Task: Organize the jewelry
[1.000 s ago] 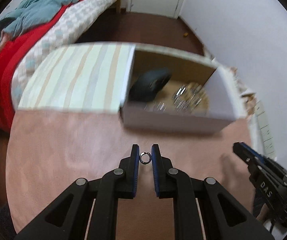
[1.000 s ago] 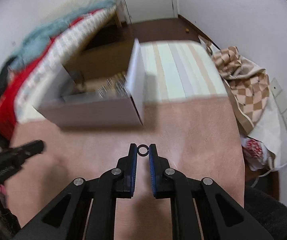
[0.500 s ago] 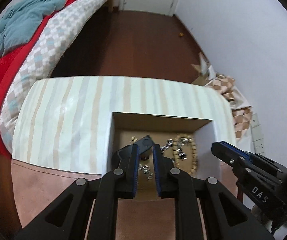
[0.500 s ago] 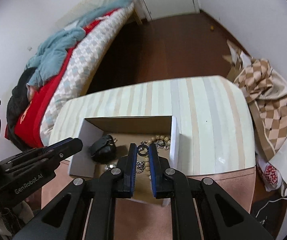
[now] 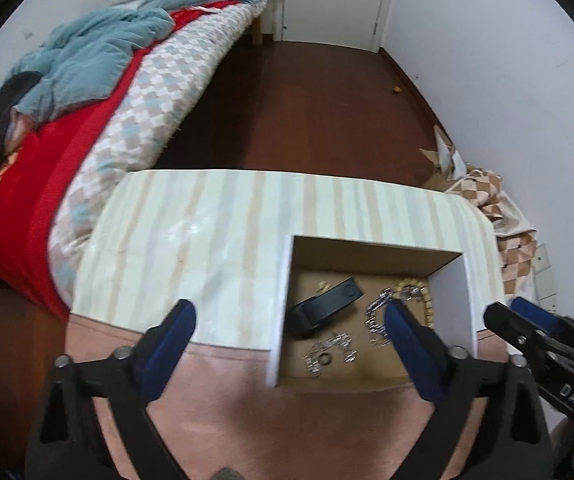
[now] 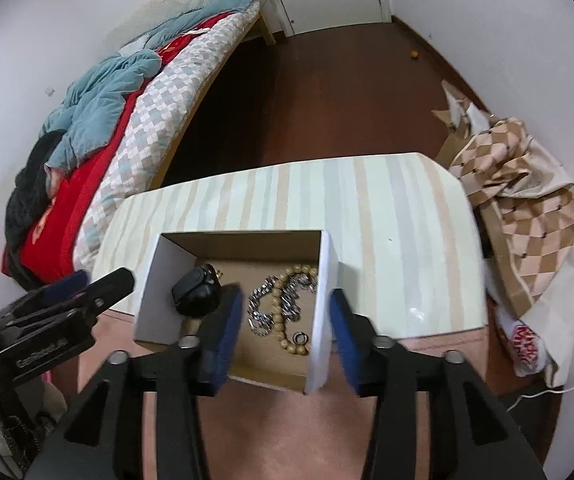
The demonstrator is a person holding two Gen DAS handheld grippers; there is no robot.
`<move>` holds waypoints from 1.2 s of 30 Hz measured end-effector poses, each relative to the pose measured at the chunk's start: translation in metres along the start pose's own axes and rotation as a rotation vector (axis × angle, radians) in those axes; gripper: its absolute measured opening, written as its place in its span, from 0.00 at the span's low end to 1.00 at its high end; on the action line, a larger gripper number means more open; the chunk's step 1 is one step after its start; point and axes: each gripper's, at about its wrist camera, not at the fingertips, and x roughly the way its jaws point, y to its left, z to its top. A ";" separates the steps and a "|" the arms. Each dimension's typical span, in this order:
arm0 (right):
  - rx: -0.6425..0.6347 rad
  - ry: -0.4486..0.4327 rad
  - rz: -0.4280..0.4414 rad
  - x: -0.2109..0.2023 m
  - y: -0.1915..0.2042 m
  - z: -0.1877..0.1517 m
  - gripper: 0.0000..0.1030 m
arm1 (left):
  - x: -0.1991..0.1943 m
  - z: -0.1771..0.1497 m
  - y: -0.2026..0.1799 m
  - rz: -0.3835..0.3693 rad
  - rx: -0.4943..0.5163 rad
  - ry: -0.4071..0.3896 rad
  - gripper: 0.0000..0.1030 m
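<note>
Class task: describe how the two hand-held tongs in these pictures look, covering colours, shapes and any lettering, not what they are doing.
Both tongs are black, with angular arms, round silver bolts at the joints and blue pads inside the fingers. The left tongs bear white lettering on the side that reads like "GenRobot.AI", slightly blurred. The right tongs show the white letters "DAS". No sleeve or cable is visible on either.

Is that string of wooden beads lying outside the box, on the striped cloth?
No, the wooden beads lie inside the open box, next to a silver chain.

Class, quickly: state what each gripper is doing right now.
Left gripper: open, holding nothing; jaws have just been opening.
Right gripper: open, holding nothing; jaws have just been opening over the box.
</note>
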 end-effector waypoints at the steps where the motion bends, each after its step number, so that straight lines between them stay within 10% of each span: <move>1: -0.009 -0.003 -0.024 -0.002 0.002 -0.004 0.71 | -0.003 -0.004 0.001 0.018 0.004 -0.007 0.95; 8: -0.063 0.008 -0.221 -0.005 0.017 -0.032 0.99 | -0.011 -0.029 0.006 0.079 0.011 -0.003 1.00; 36: -0.089 -0.280 -0.274 -0.237 0.077 -0.106 0.99 | -0.224 -0.090 0.005 0.080 0.016 -0.273 1.00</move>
